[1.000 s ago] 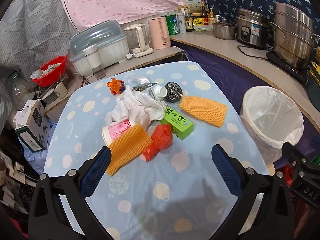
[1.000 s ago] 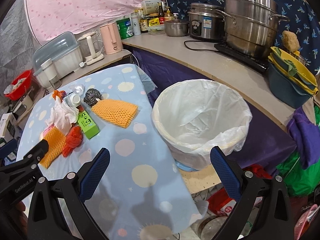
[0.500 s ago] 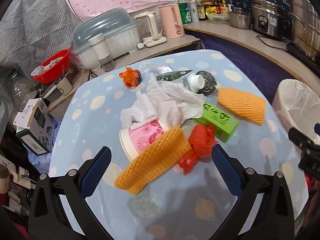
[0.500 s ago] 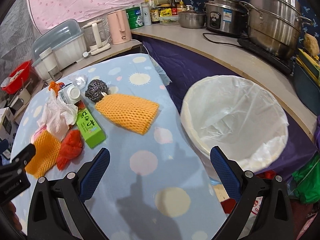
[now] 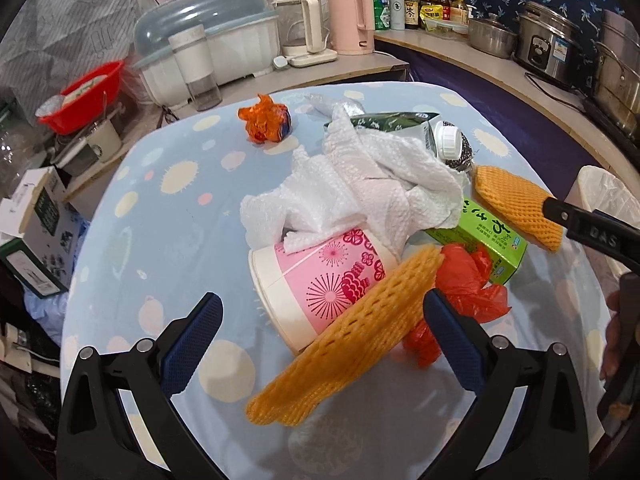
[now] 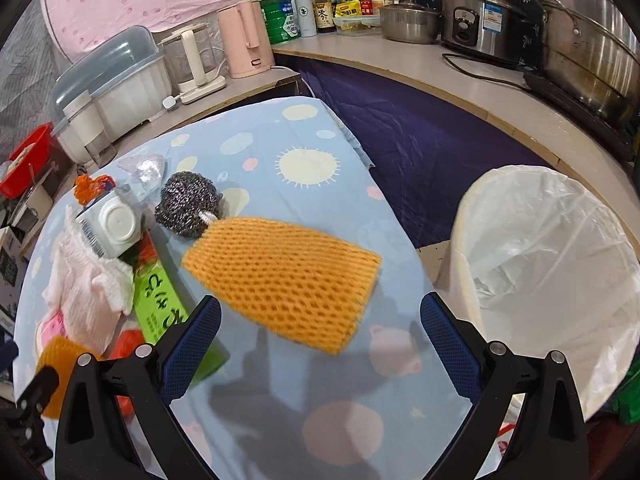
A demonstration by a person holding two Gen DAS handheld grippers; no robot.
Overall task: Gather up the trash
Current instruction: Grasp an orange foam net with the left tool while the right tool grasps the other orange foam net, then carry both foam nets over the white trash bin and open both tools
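Trash lies in a heap on the blue spotted tablecloth (image 5: pixel 168 216). My left gripper (image 5: pixel 320 344) is open, its fingers either side of an orange foam net (image 5: pixel 352 336) that leans on a tipped pink paper cup (image 5: pixel 320 280). White paper towels (image 5: pixel 360 184), a red plastic bag (image 5: pixel 468 280), a green box (image 5: pixel 488 236), a carton with a white cap (image 5: pixel 440 136) and an orange wrapper (image 5: pixel 264 118) lie around. My right gripper (image 6: pixel 320 340) is open just short of a second orange foam net (image 6: pixel 288 272), beside a steel scourer (image 6: pixel 186 204). The white-lined bin (image 6: pixel 552 264) stands to the right.
A counter (image 6: pixel 460 80) with pots, a rice cooker (image 6: pixel 480 20), kettles and bottles curves behind the table. A lidded dish rack (image 5: pixel 208 52) and a red basin (image 5: pixel 88 96) stand at the back left. Boxes (image 5: pixel 36 216) sit left of the table.
Both grippers have moved forward and down toward the table. The left one now straddles the near foam net and cup; the right one has closed in on the far foam net.
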